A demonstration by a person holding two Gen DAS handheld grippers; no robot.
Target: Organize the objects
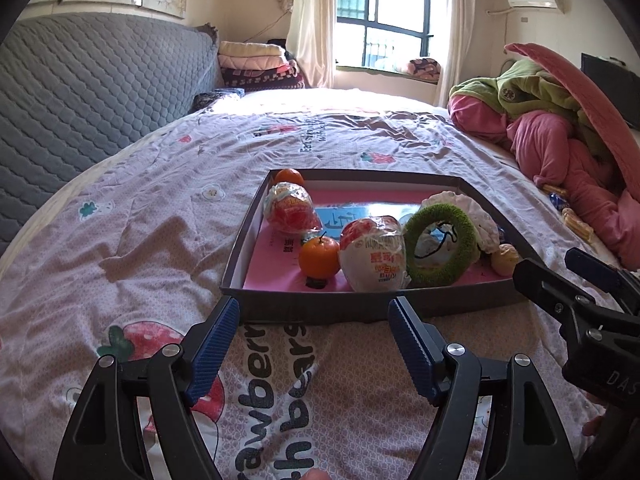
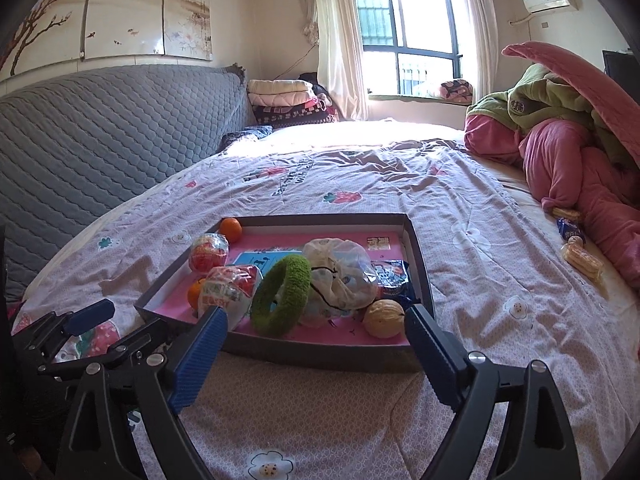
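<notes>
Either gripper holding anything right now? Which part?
Nothing held. Left gripper and right gripper are both open and empty, short of the tray.

Blue snack packet [image 2: 394, 276] half behind clear bag [image 2: 340, 272], wrapper print unreadable

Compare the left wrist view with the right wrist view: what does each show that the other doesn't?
Only the left wrist view shows the strawberry print on the bedspread just before the left gripper. Only the right shows the blue snack packet in the tray and the blossom painting. Both share the green ring, two oranges, wrapped red-and-white balls, the walnut, and both grippers open, including the right gripper.
</notes>
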